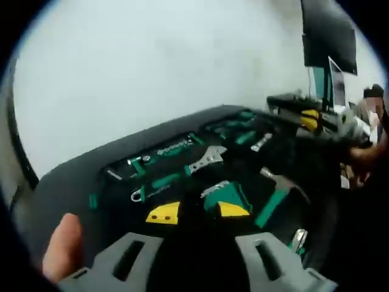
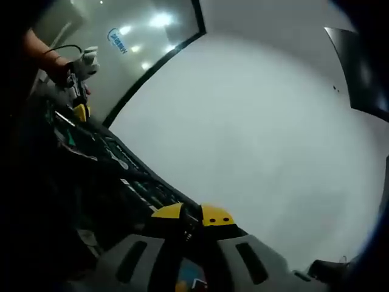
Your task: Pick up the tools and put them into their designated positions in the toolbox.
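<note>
The open black toolbox lies below my left gripper. Its foam slots hold green-handled tools, an adjustable wrench and a hammer. The left gripper's yellow-tipped jaws stand apart over the foam, and I see nothing between them. In the right gripper view the toolbox runs along the left, seen from its side. My right gripper has its yellow tips close together with a thin dark tool in the gap. The right gripper also shows at the toolbox's far right edge, and the left gripper shows over the box.
A pale tabletop spreads beyond the toolbox. A dark monitor stands at the back right. A thumb shows at the lower left, and a hand holds the other gripper. A black-framed glass wall lies behind.
</note>
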Demonstrator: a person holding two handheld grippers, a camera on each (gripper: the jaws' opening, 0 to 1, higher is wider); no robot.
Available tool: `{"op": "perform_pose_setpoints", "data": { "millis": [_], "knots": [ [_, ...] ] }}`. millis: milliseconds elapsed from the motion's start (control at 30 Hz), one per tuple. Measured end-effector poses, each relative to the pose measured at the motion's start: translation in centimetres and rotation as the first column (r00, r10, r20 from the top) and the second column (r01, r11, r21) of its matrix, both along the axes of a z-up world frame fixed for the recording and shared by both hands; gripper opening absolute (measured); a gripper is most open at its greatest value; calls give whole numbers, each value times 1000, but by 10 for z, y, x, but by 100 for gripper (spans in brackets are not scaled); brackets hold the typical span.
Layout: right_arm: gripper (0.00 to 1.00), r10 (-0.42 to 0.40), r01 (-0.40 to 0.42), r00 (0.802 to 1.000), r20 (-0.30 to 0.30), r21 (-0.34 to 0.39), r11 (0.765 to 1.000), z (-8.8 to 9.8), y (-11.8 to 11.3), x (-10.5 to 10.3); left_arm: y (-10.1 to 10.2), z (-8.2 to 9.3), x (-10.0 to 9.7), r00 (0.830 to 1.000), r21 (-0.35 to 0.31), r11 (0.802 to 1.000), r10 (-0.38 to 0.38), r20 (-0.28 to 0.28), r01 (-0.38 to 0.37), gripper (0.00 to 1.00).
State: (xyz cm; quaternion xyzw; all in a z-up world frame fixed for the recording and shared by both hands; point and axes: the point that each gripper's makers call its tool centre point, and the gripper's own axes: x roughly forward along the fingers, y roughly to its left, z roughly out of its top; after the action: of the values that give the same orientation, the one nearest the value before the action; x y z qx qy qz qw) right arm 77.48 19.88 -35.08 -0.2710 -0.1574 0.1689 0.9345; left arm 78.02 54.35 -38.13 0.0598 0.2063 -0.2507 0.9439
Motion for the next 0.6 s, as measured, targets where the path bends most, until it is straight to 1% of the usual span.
{"op": "perform_pose_setpoints", "data": {
  "millis": [33,67,100,133,167,200,233,267,333,367,400,433,467,500,533,567,600],
  "knots": [
    [7,1,-1,1000,0,-5,1000,0,1,0,0,-1,-3,1000,-3,1000,2,-21,-2,22],
    [7,2,-2,1000,-2,-14,1000,-1,2,0,-6,1,-6,999,-6,1000,7,-38,-7,22],
    [7,4,-4,1000,-1,-17,1000,-2,3,-1,-10,1,-7,999,-6,1000,1,-38,-1,23],
    [7,6,-6,1000,2,-19,1000,-1,3,-1,-26,-1,-12,1000,19,1000,0,-30,1,25],
    [7,7,-7,1000,2,-21,1000,-2,4,-1,-30,-4,-13,999,26,999,32,-43,-31,33],
    [7,7,-7,1000,1,-24,1000,-2,4,-1,-35,-12,-15,995,38,998,51,-88,-48,39],
    [7,6,-6,1000,2,-27,1000,-2,4,-1,-39,-14,-14,994,33,997,66,-92,-63,44],
    [7,2,-2,1000,2,-31,1000,-3,4,-1,-41,-17,-11,991,27,995,98,-87,-96,47],
    [7,-5,5,1000,0,-42,999,-4,4,0,-40,-24,-7,990,32,993,116,-78,-114,47],
    [7,-6,6,1000,1,-44,999,-4,4,0,-35,-31,-5,985,46,989,143,-96,-139,48],
    [7,-6,7,1000,2,-45,999,-4,4,0,-30,-45,-6,971,66,983,182,-158,-173,48],
    [7,-6,6,1000,3,-44,999,-4,4,0,-36,-41,-2,958,-81,968,221,-182,-239,48],
    [7,-5,5,1000,3,-43,999,-4,4,0,-37,-38,2,970,-82,975,190,-153,-204,46],
    [7,-7,7,1000,1,-43,999,-4,3,0,-39,-38,5,970,-114,972,185,-158,-204,38],
    [7,-8,8,1000,1,-45,999,-4,3,0,-39,-38,5,968,-117,972,180,-175,-202,32],
    [7,-7,7,1000,0,-48,999,-4,3,0,-40,-40,5,956,-121,965,202,-213,-231,30],
    [7,-6,6,1000,1,-49,999,-4,3,-1,-39,-41,4,958,-66,974,198,-206,-216,29]
  ]
}}
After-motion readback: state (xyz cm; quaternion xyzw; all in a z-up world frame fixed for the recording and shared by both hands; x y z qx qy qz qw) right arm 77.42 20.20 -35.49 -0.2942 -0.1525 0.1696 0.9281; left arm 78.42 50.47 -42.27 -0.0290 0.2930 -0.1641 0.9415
